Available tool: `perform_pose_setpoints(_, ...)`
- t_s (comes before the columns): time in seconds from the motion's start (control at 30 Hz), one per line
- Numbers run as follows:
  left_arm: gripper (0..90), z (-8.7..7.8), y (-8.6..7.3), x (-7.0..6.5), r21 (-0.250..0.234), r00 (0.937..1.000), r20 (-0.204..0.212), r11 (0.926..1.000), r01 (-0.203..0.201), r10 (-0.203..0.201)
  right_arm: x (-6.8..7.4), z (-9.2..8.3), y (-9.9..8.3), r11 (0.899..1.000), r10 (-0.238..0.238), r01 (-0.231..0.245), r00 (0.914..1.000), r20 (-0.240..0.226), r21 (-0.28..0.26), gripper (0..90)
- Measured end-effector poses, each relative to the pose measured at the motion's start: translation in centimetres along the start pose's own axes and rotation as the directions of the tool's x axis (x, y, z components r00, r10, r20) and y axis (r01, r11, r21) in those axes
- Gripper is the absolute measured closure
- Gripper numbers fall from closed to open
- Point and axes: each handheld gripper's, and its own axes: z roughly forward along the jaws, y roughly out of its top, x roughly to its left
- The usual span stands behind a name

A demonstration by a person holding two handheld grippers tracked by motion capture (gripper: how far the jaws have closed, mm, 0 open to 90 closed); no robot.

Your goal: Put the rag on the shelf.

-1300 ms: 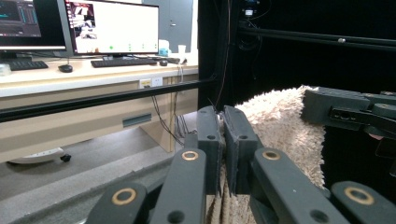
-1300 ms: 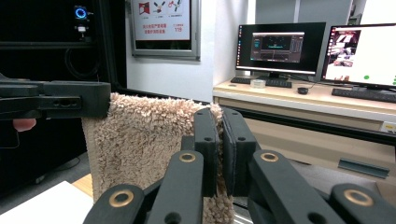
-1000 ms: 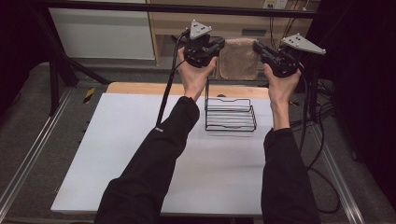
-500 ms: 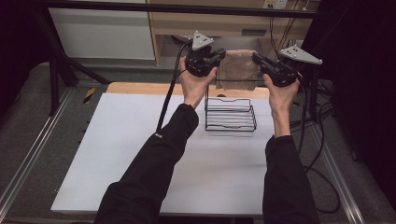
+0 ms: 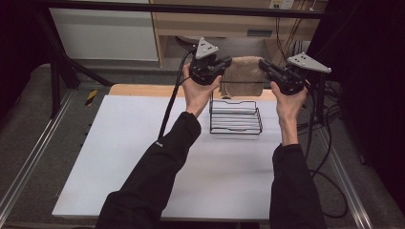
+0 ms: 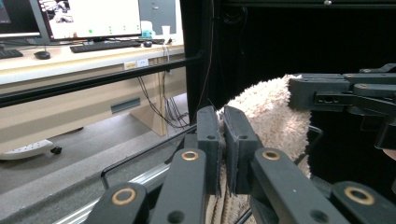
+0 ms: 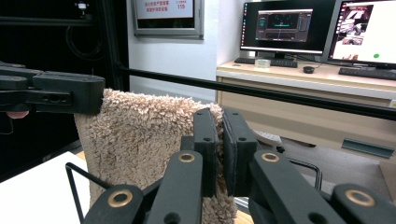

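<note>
A beige fluffy towel (image 5: 242,75) hangs stretched between my two grippers, just above the far rim of a black wire basket (image 5: 235,117). My left gripper (image 5: 228,62) is shut on the towel's upper left corner, and my right gripper (image 5: 263,65) is shut on its upper right corner. In the left gripper view the jaws (image 6: 222,125) stand closed with towel (image 6: 273,112) pile pinched between them, and the other gripper (image 6: 336,91) shows beyond. The right gripper view has its jaws (image 7: 219,126) closed against the towel (image 7: 140,135), with the basket wire (image 7: 74,183) below.
The basket stands on a white table top (image 5: 129,157) near its far edge, where a wooden strip (image 5: 143,89) runs. A black bar (image 5: 191,8) crosses beyond the table. Cables (image 5: 329,157) hang off the right side. Desks with monitors (image 7: 285,21) lie farther off.
Both hands have come down a little with the towel held between them, bringing it closer to the wire basket. Both grips are unchanged.
</note>
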Motion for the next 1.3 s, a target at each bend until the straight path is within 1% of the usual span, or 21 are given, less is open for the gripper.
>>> perform_pose_setpoints(0.13,85.5,-0.1,-0.1,-0.1,0.008,1.0,0.007,1.0,0.0,0.0,0.2,-0.2,-0.1,1.0,-0.009,0.009,1.0,0.0,0.005,85.4)
perform_pose_setpoints(0.33,85.5,-0.5,-0.3,-0.3,0.005,0.9998,0.022,1.0,-0.002,0.002,0.4,-0.8,-0.2,1.0,-0.021,0.021,0.9998,-0.005,0.007,85.2)
perform_pose_setpoints(0.47,85.4,-0.8,-0.6,-0.5,0.016,0.9992,0.04,0.9999,-0.006,0.006,0.5,-1.3,-0.4,0.999,-0.032,0.032,0.9994,-0.013,0.011,84.8)
perform_pose_setpoints(0.53,85.4,-1.0,-0.7,-0.7,0.023,0.9989,0.045,0.9997,-0.011,0.01,0.6,-1.7,-0.6,0.999,-0.029,0.029,0.9994,-0.021,0.015,84.6)
perform_pose_setpoints(0.77,85.2,-1.5,-1.0,-1.2,0.055,0.9978,0.064,0.9982,-0.023,0.019,0.8,-2.6,-1.0,0.998,-0.043,0.044,0.9983,-0.04,0.04,84.1)
perform_pose_setpoints(0.97,84.4,-1.9,-1.7,-1.5,0.094,0.9966,0.082,0.9955,-0.014,0.006,1.2,-3.2,-1.4,0.996,-0.049,0.053,0.9971,-0.058,0.074,83.2)
perform_pose_setpoints(1.17,83.3,-1.9,-2.4,-1.8,0.128,0.9961,0.088,0.9918,-0.009,-0.003,1.4,-3.7,-2.1,0.992,-0.058,0.066,0.9955,-0.075,0.103,82.3)
perform_pose_setpoints(1.3,81.2,-2.0,-2.5,-1.8,0.141,0.9953,0.095,0.99,-0.001,-0.013,1.3,-3.8,-2.5,0.992,-0.056,0.065,0.9952,-0.08,0.113,82.5)
